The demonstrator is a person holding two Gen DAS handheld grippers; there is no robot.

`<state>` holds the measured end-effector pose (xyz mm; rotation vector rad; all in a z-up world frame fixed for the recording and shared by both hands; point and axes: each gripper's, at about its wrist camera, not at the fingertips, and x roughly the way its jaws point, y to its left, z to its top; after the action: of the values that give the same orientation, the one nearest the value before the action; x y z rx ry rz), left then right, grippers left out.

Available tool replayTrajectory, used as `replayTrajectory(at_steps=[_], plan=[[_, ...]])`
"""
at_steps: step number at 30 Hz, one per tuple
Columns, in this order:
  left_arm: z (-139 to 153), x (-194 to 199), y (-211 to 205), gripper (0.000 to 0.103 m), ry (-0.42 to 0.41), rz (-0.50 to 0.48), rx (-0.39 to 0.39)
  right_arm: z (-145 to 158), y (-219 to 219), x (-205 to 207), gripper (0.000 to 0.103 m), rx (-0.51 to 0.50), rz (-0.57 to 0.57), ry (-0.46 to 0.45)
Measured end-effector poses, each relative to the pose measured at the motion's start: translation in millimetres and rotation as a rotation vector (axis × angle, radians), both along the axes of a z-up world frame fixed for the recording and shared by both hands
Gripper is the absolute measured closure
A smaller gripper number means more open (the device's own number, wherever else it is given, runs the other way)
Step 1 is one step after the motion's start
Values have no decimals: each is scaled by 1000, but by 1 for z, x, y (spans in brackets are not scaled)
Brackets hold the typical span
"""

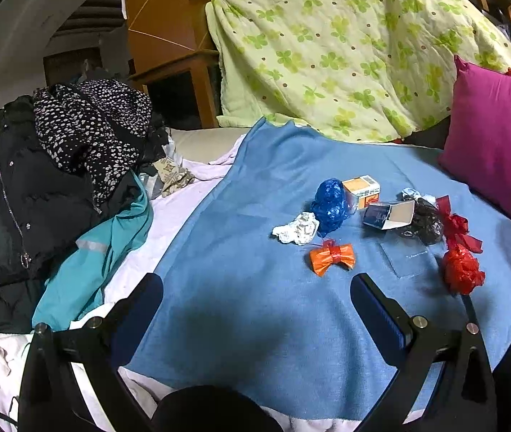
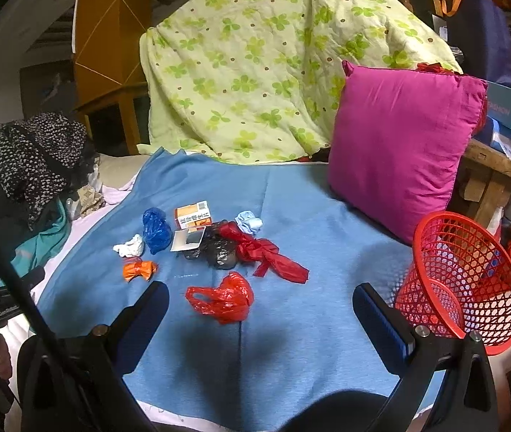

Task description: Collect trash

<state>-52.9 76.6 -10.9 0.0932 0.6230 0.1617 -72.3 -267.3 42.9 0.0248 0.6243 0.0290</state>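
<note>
Left claw (image 1: 257, 300): spread wide, empty, hovering over the bed's near edge above the blue knit blanket (image 1: 255, 324).
Right claw (image 2: 260, 309): spread wide, empty; crumpled red plastic bag (image 2: 224, 298) lies just ahead.
Trash: orange wrapper (image 2: 139, 269), white paper wad (image 2: 130, 246), blue bag (image 2: 155, 230), cardboard boxes and ribbon cluster mid-blanket.
Basket: red mesh basket (image 2: 471, 270) at the bed's right edge, apparently empty.
Progress: nothing collected yet, I judge.

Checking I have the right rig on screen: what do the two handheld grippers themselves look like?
Both look alike. The left gripper and right gripper each have two matte black angular fingers lined with dark blue ribbed pads, joined by silver round bolts. No cables or sleeves show on either. A thin black rod crosses the right view's lower-left corner.
</note>
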Motion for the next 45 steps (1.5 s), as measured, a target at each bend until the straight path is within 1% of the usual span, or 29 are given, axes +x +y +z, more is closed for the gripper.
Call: replayTrajectory(at_steps=[3,4,5,7,9,12,15,17,20,22,24,25,27,28,29,30,31,33,34,35,37,39,40,41,43,45], plan=[[-5,9,-2,0,10,-22,1,-2,1,3,0,7,5,1],[-8,14,-3,0,16,-31,2,-4,3,7,0,12,11,9],[-12,21,-4,0,26,-43,0,-6,4,10,0,20,16,-3],[-20,37,-6,0,53,-72,-18,-14,4,22,0,37,30,17],[-28,53,-7,0,90,-100,-44,-24,3,34,0,69,42,37],[-38,73,-11,0,105,-141,-63,-43,-6,56,0,152,63,101],[-45,89,-16,0,102,-182,-74,-59,-12,76,0,171,58,137],[-50,102,-20,0,109,-203,-68,-67,-14,86,0,196,60,174],[-60,122,-26,0,124,-242,-74,-81,-14,105,4,224,76,227],[-66,133,-29,1,143,-253,-76,-91,-11,118,11,244,85,259],[-74,145,-33,10,164,-278,-76,-103,-10,129,15,261,88,292],[-78,150,-35,13,176,-290,-75,-109,-10,135,19,281,86,310],[-87,161,-39,24,208,-311,-83,-121,-9,146,24,328,87,344],[-92,165,-39,27,223,-317,-91,-127,-9,150,28,346,89,360],[-96,170,-40,34,239,-323,-100,-132,-9,152,30,355,91,370],[-101,173,-40,40,256,-331,-109,-138,-9,154,35,363,93,387],[-106,176,-41,42,274,-338,-114,-145,-7,158,38,375,98,408],[-115,179,-42,51,302,-349,-121,-154,-3,161,41,396,111,437],[-118,180,-42,52,311,-353,-120,-157,-1,162,44,404,117,450],[-120,180,-44,53,307,-354,-104,-160,1,163,46,407,119,461],[-119,178,-46,59,301,-364,-94,-166,4,164,49,418,126,475],[-118,174,-46,77,297,-375,-103,-168,6,163,53,421,129,474],[-117,172,-46,82,298,-382,-114,-167,7,162,54,420,131,468],[-116,169,-46,93,306,-393,-134,-166,7,162,54,418,132,464],[-118,166,-47,95,322,-404,-153,-165,8,159,56,415,136,456],[-118,159,-51,95,321,-410,-133,-164,6,155,56,412,138,449]])
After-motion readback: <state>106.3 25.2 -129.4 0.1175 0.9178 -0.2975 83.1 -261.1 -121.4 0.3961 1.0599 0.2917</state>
